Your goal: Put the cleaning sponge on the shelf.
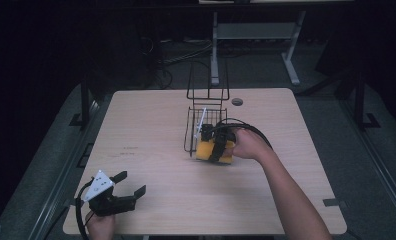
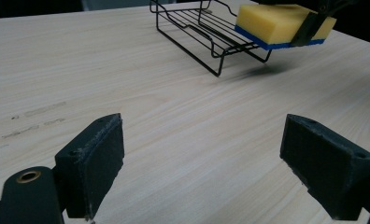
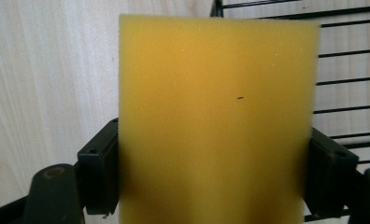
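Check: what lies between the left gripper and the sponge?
Bare tabletop in the left gripper view, from the left gripper to the sponge; the rack stands aside.

The sponge is showing yellow foam over a blue underlayer at the upper right of the left gripper view. The wire rack beside it is looking black, and the table is showing pale wood grain.
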{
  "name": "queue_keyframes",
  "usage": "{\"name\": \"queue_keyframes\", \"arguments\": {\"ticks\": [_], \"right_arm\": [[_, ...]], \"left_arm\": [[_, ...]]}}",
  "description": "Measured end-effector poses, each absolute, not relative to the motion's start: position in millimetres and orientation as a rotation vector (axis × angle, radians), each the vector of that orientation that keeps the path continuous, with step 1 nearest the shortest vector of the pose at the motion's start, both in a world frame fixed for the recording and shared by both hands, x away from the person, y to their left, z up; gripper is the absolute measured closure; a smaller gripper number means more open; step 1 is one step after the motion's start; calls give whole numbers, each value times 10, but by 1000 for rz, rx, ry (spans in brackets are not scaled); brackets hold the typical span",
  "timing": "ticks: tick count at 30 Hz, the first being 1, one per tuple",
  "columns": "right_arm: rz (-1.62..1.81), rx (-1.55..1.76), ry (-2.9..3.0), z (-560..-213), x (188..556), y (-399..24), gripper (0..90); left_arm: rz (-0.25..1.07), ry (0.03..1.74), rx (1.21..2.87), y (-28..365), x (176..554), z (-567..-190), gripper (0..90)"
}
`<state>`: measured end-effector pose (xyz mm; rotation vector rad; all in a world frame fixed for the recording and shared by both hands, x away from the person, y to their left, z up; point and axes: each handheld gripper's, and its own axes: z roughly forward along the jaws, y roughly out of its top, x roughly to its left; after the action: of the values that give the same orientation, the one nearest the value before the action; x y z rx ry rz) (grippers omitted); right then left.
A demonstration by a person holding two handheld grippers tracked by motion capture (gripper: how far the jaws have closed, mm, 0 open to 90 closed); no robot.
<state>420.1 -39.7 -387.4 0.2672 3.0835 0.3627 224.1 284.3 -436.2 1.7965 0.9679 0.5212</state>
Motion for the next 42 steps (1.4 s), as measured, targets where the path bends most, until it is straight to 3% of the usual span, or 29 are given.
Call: {"name": "queue_keyframes", "arguments": {"ticks": [42], "right_arm": [[306,256,3069,-3917,4801,-55,219]], "left_arm": [[517,983,1767,2909,2219,-4360,130]]}}
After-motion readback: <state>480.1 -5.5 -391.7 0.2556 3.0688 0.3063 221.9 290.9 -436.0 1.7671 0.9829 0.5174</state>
